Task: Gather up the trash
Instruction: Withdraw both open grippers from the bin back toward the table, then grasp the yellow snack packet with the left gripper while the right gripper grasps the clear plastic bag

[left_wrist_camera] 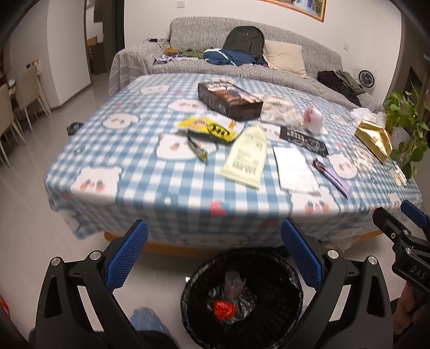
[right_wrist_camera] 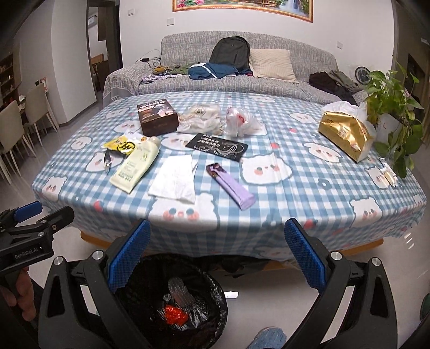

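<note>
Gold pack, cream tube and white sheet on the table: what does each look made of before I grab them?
Gold pack: looks like thin metallic film, shiny and creased, probably soft. Cream tube: seemingly matte plastic with a flat crimped end, likely squeezable. White sheet: appears to be tissue or thin paper, dull, lying flat with slightly ragged edges; hard to pinch.

wall painting (right_wrist_camera: 243, 6) cropped (top edge), labels blurred

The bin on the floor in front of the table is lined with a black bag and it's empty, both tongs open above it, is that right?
Not quite: the bin isn't empty. The right wrist view shows a red wrapper and some clear plastic lying in its black bag. The rest holds: it stands on the floor in front of the table, and the left tongs and right tongs are both open above it.
</note>
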